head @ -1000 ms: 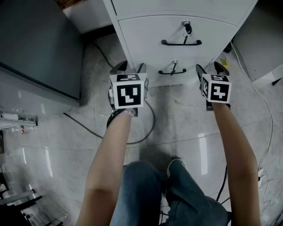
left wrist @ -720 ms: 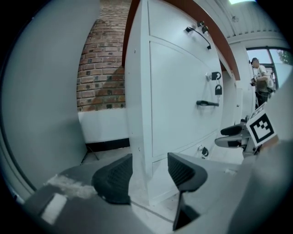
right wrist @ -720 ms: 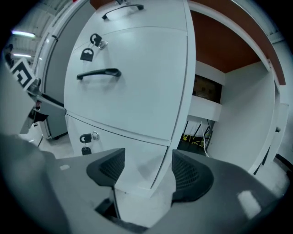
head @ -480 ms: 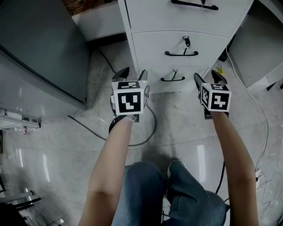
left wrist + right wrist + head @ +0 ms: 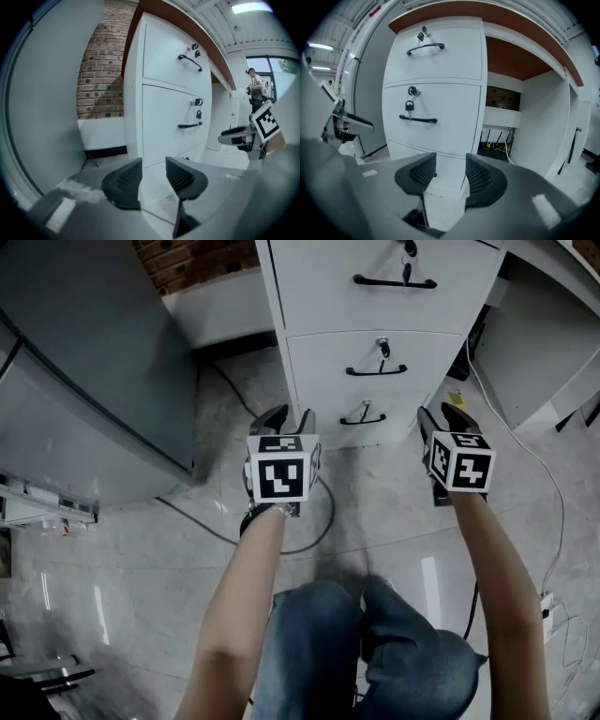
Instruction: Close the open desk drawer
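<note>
The white drawer cabinet (image 5: 375, 306) under the desk has three drawers with black handles, and their fronts look flush. Its bottom drawer (image 5: 363, 416) is just ahead of both grippers. My left gripper (image 5: 289, 418) hangs before the cabinet's left corner, not touching it. In the left gripper view its jaws (image 5: 153, 176) have just been closing, with a gap and nothing between them. My right gripper (image 5: 441, 418) is off the cabinet's right corner. Its jaws (image 5: 451, 173) have also just been closing and hold nothing.
A tall grey panel (image 5: 84, 362) stands at the left. A black cable (image 5: 314, 517) loops over the tiled floor below the cabinet. White desk panels (image 5: 553, 362) and wiring (image 5: 497, 145) are to the right. The person's legs (image 5: 319, 643) are below. Someone stands far off (image 5: 256, 89).
Both grippers have risen and drawn back from the cabinet, so more of its upper drawers now shows. Both pairs of jaws stand narrower than before.
</note>
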`<act>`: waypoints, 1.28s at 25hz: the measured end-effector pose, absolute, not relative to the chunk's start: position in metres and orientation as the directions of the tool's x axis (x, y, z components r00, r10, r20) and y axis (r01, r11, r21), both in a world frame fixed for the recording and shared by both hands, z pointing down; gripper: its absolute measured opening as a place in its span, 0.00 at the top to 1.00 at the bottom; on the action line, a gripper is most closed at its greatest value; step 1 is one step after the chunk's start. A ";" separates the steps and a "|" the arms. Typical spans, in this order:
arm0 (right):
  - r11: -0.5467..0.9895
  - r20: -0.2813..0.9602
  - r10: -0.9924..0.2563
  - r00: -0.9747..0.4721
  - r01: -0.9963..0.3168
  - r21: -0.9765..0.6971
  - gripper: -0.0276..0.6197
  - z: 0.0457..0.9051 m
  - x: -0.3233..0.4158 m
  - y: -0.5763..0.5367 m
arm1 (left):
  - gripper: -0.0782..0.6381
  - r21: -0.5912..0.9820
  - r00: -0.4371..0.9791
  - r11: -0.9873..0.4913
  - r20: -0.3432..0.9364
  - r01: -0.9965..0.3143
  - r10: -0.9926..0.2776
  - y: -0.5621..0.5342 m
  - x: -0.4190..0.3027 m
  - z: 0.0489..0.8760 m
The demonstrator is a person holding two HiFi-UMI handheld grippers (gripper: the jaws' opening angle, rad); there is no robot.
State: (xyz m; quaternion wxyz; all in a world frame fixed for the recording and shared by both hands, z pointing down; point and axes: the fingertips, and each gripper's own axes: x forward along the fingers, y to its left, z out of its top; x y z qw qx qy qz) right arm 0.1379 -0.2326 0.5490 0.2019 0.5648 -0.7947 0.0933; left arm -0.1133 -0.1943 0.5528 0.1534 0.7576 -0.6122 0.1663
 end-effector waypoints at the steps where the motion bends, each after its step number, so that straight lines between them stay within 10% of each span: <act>1: 0.361 0.420 -0.858 -0.297 -0.929 0.079 0.66 0.545 0.134 -0.227 | 0.67 0.028 0.199 -0.208 0.434 -0.978 -0.879 -0.190 -0.113 0.549; 8: 0.406 0.336 -0.871 -0.358 -0.910 0.085 0.96 0.494 0.116 -0.191 | 0.87 0.044 0.210 -0.209 0.374 -0.977 -0.903 -0.167 -0.114 0.512; 32: 0.412 0.103 -0.905 -0.412 -0.911 -0.024 0.96 0.296 0.084 -0.091 | 0.89 -0.022 0.314 -0.316 0.071 -0.948 -0.947 -0.101 -0.100 0.333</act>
